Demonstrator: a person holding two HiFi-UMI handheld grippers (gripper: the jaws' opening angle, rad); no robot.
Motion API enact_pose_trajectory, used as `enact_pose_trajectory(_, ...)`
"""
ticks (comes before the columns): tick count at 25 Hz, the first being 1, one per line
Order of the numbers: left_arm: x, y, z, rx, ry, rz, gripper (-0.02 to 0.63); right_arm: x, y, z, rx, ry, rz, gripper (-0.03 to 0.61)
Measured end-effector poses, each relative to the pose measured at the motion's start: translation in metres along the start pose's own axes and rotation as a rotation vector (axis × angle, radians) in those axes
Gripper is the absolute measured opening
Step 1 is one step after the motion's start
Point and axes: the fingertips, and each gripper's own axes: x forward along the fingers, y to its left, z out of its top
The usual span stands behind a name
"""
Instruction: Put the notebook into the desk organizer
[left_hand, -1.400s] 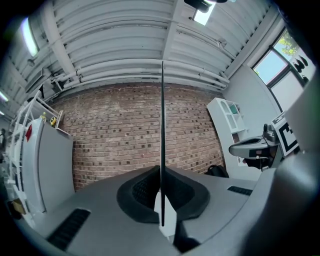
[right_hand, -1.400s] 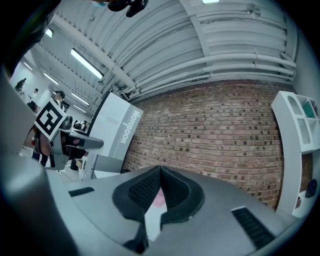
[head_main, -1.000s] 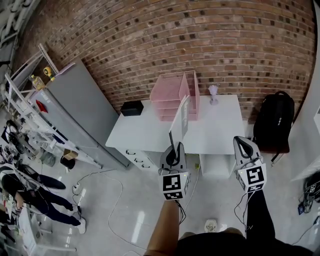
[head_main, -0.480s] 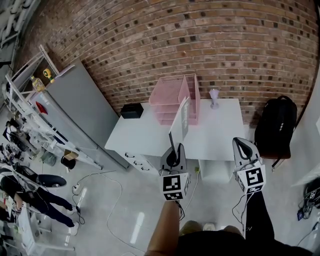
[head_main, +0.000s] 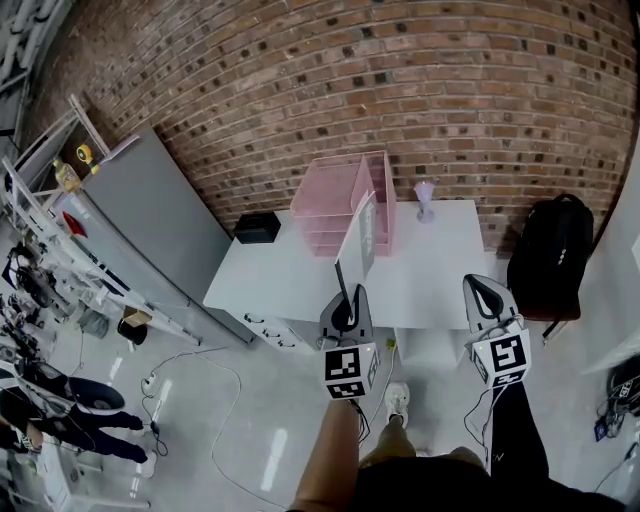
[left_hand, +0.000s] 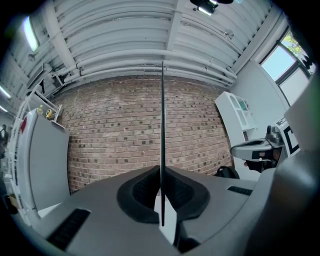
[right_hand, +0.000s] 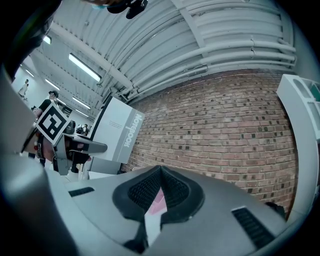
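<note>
My left gripper is shut on the lower edge of a thin grey notebook, which stands upright. In the left gripper view the notebook shows edge-on as a dark line pinched between the pads. The pink desk organizer stands at the back of the white table, beyond the notebook. My right gripper hangs level to the right, short of the table's front edge, shut with nothing in it. In the right gripper view its tips meet, and the notebook shows at the left.
A black box lies at the table's back left and a small pale vase at the back right. A black backpack leans right of the table. A grey panel and cables stand on the left; a brick wall runs behind.
Both grippers have moved a little toward the table, the notebook still held upright. The table looks slightly nearer, and a shoe now shows on the floor below.
</note>
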Motion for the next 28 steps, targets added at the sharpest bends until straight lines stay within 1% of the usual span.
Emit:
enact_pose_trajectory(8, 0.042, 0.011, -0.006, -0.011, -0.011, -0.026, 0.020, 0.037, -0.014, -0.008, -0.005, -0.003, -0.014, 0.021)
enact_pose_trajectory(17, 0.097, 0.042, -0.014, -0.029, -0.015, -0.039, 0.020, 0.099, -0.028, -0.014, -0.023, 0.006, -0.028, 0.021)
enact_pose_trajectory(22, 0.134, 0.060, -0.013, -0.027, -0.024, -0.061, 0.020, 0.137, -0.034, -0.014, -0.036, 0.008, -0.035, 0.021)
enact_pose_trajectory(28, 0.185, 0.076, -0.009, -0.023, -0.040, -0.096, 0.020, 0.180, -0.053, -0.013, -0.041, -0.005, -0.070, 0.021)
